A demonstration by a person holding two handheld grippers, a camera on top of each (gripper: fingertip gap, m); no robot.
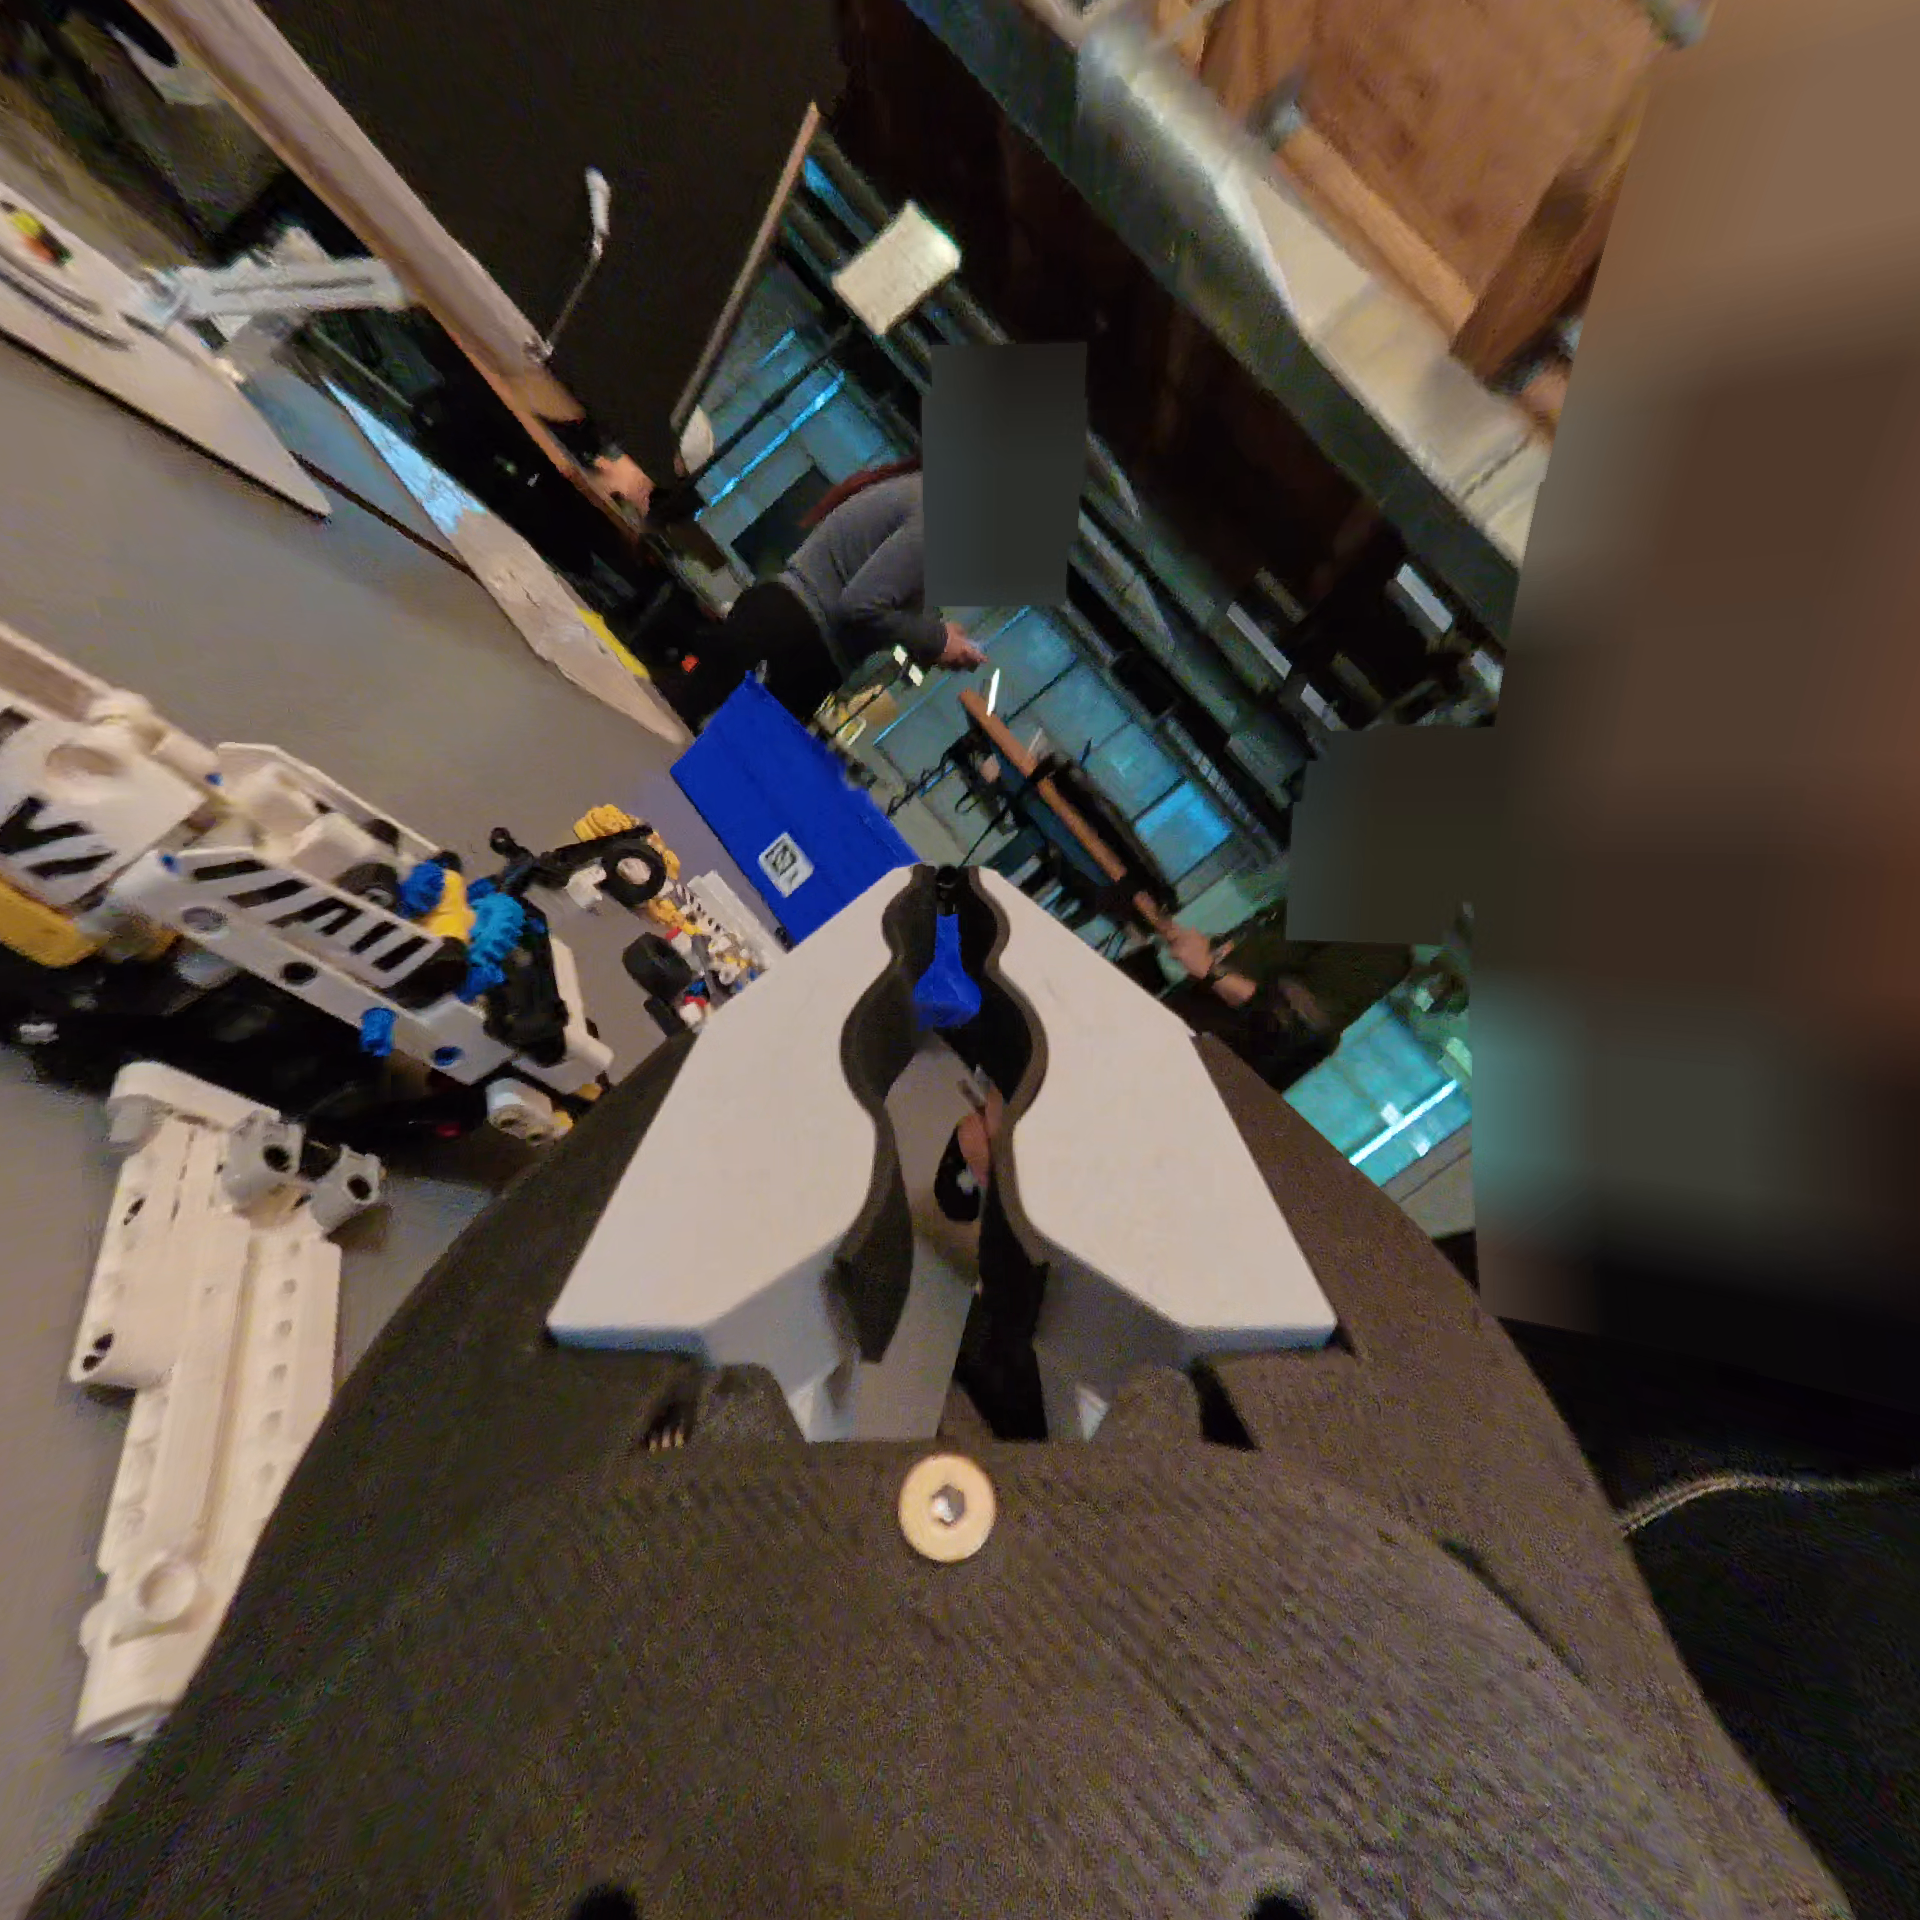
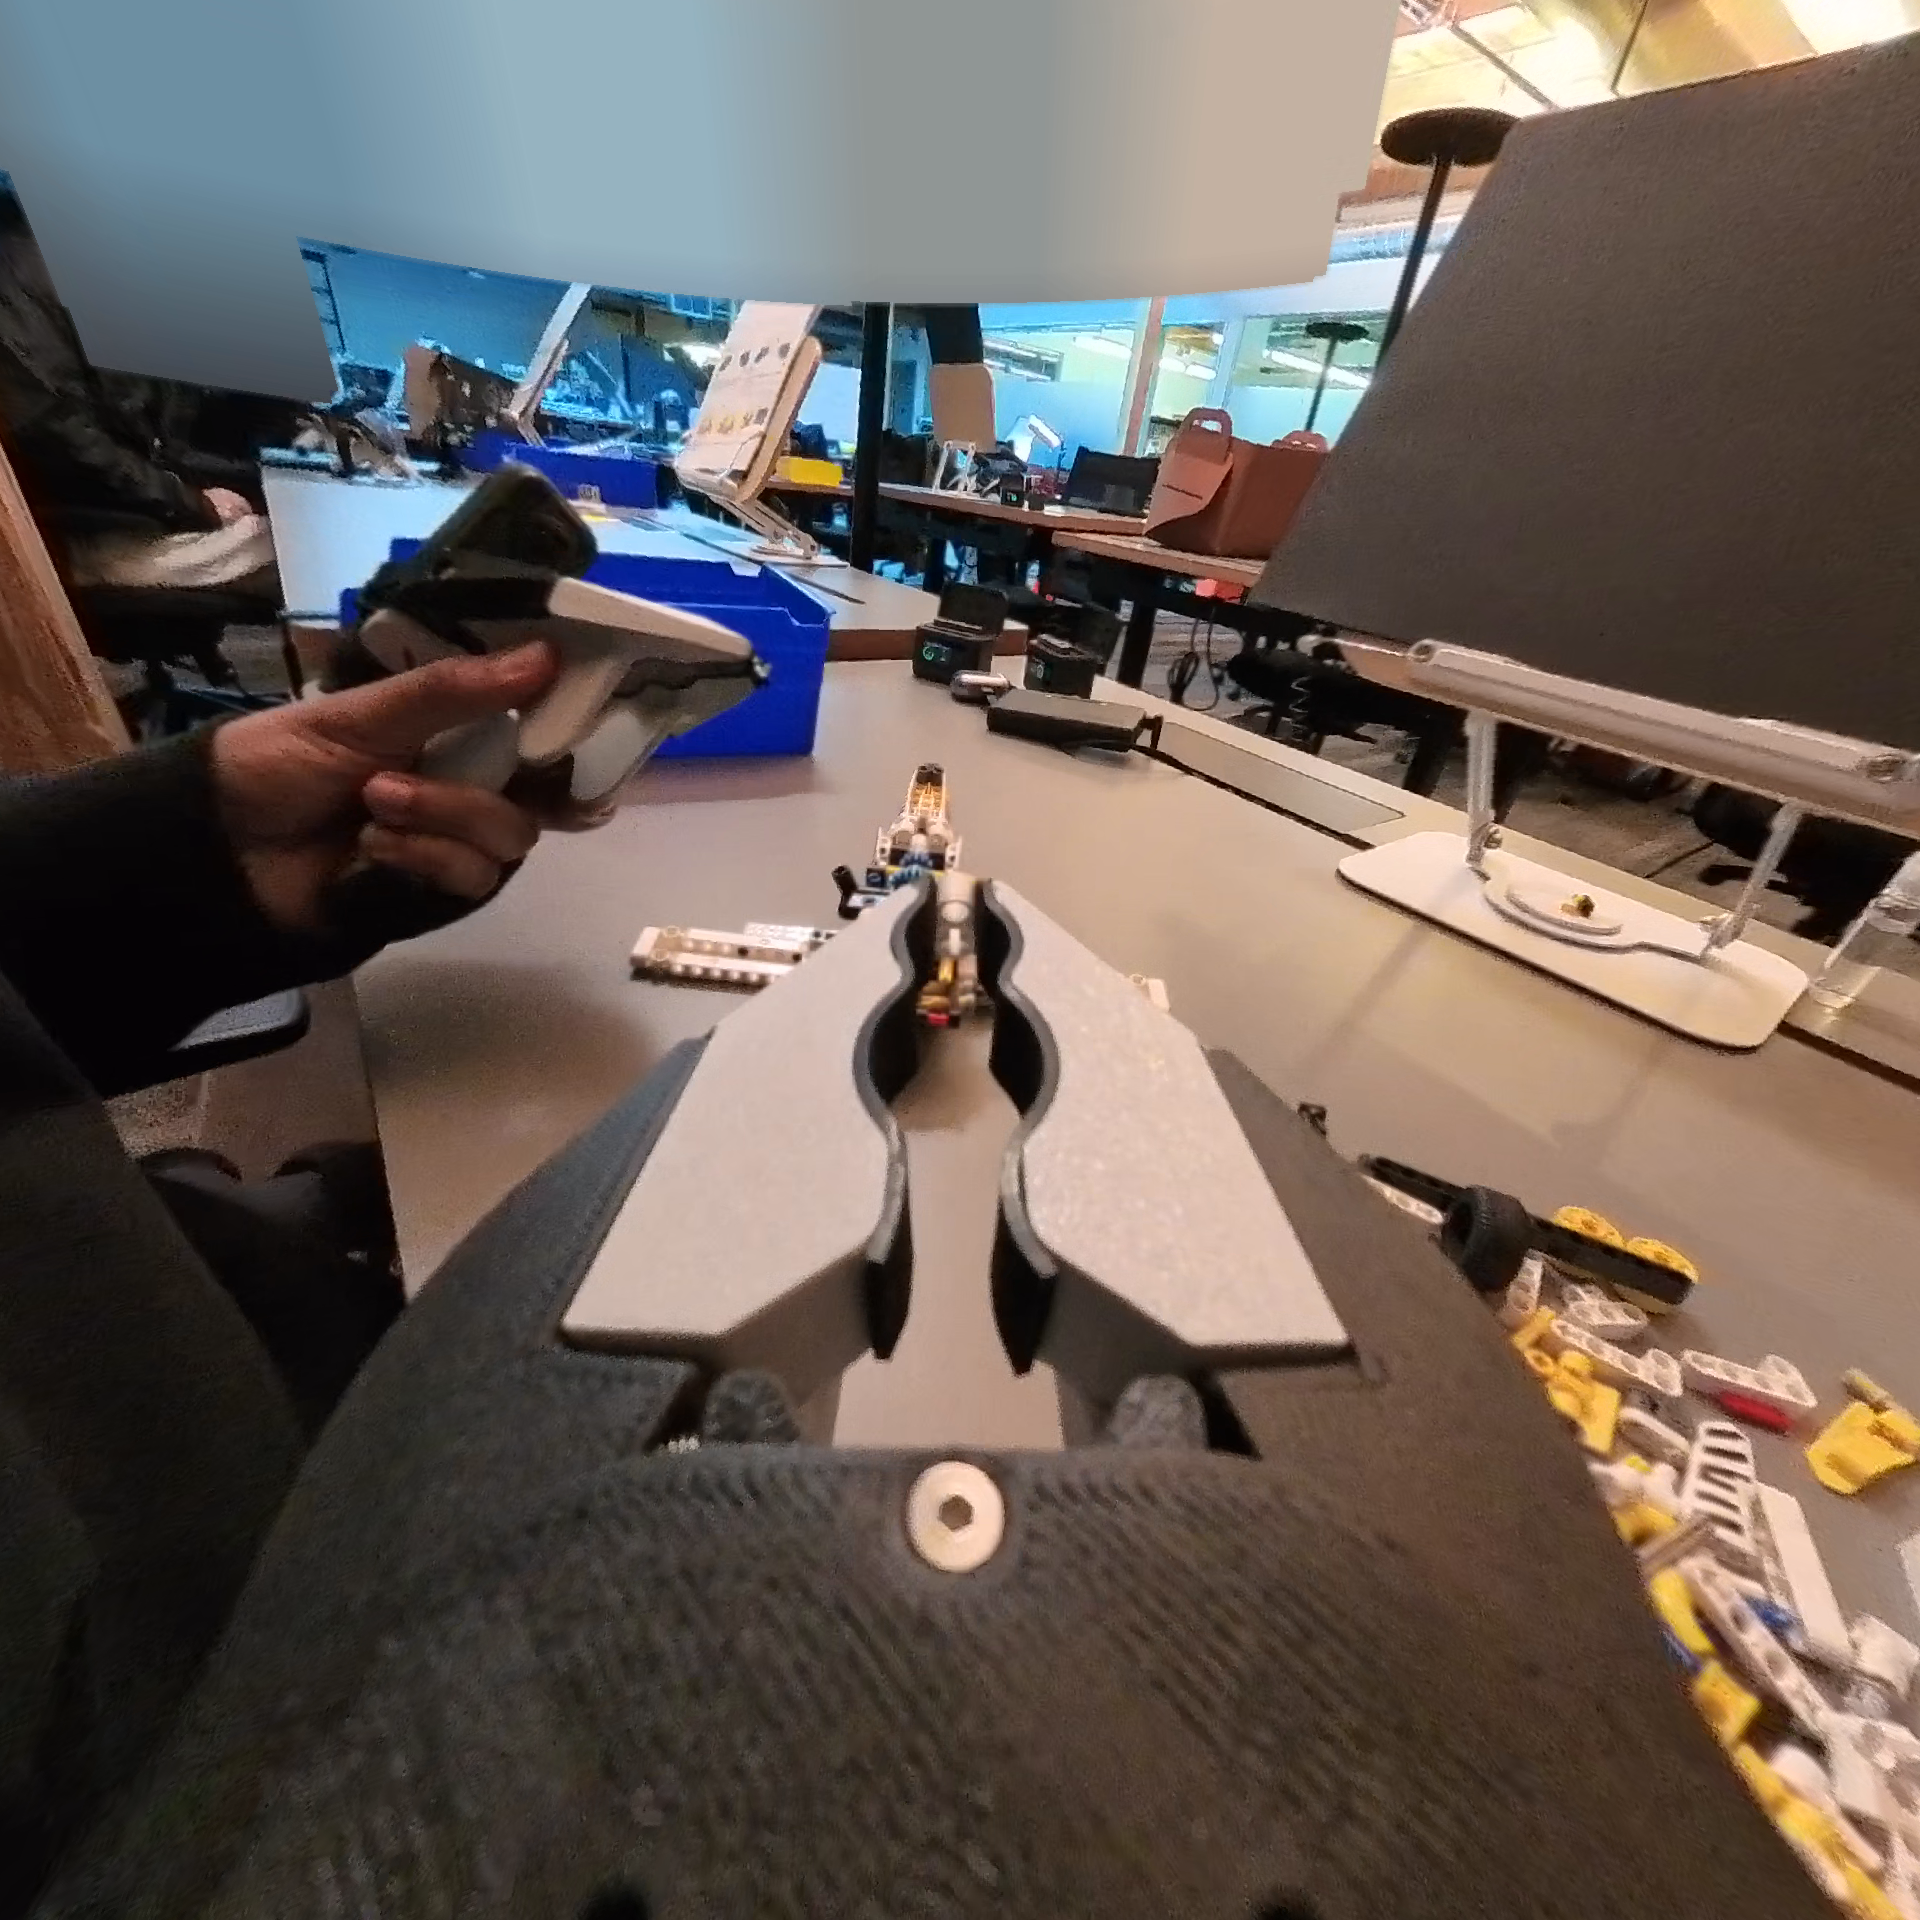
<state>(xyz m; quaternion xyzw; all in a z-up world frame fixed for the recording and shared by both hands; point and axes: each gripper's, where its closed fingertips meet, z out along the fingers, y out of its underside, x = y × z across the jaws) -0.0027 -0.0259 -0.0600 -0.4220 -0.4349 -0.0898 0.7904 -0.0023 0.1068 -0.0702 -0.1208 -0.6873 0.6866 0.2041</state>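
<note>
Left gripper (image 1: 948, 883): raised above the table, upper left of the right wrist view; fingertips pinch a small black pin. Right gripper (image 2: 954, 904): frame centre, jaws nearly closed around the near end of a white-yellow brick-built model (image 2: 920, 821) lying on the grey table (image 2: 1195, 914).

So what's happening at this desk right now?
A person holds a gripper in each hand over a grey desk strewn with toy building pieces. The left gripper, lifted off the desk near a blue bin, pinches a tiny black pin at its fingertips. The right gripper has its fingers closed around the end of a white-and-yellow toy vehicle lying on the desk. Loose pieces lie to the right.
</note>
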